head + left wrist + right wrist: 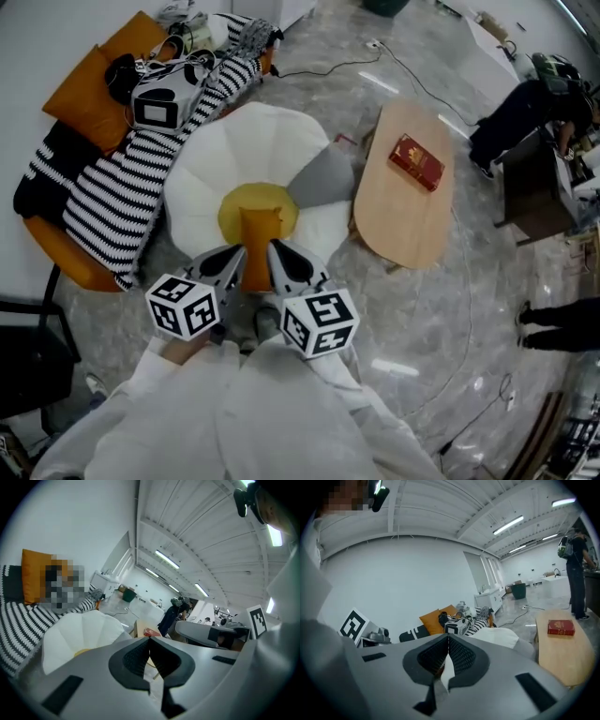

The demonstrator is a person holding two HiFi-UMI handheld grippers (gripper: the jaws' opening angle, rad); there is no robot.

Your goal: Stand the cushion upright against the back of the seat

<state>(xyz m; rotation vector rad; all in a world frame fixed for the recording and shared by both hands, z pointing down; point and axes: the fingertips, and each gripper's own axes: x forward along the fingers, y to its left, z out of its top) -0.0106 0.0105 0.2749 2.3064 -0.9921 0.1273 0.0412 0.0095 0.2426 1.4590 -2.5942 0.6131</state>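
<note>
A large lab hall staged as a lounge: strip lights (166, 558) on a ribbed ceiling, cables (323, 67) across polished floor (422, 319), sofa (70, 255), oval coffee table (403, 211).

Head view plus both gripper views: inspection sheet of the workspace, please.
Surface: grey marble floor; low wooden table right of the seat.
Job's things: white petal-shaped seat with a yellow centre; orange cushion edge-up over that centre, between the two grippers.
Clutter: red book on the table; striped blanket and headset on the orange sofa.
Grippers: left claw shut; right claw shut.
Cables: black cable on the floor behind the seat; another runs towards the bench.
Surroundings: person in dark clothes at a bench, far right.
</note>
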